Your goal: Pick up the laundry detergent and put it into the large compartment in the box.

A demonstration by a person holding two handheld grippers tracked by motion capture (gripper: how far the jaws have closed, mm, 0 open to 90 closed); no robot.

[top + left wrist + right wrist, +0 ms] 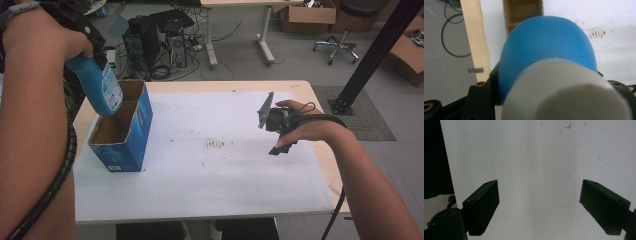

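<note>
Nearest the person's side, the right gripper rests idle over the white table top, jaws spread wide with nothing between them; the right gripper view looks down on bare, lightly speckled surface. Across at the table's left, the left gripper is clamped on the neck end of a blue bottle, white cap toward the hand, base pointing down. The bottle hangs tilted above the open top of a blue cardboard box, its base about level with the rim, over the far compartment as best I can tell. Step in hand, I judge: loading the bottle into the box. Next move calls for squaring the base over the opening, clearing the brown inner divider, lowering straight, then releasing. Beyond the table: computer towers and cables on the floor.
</note>
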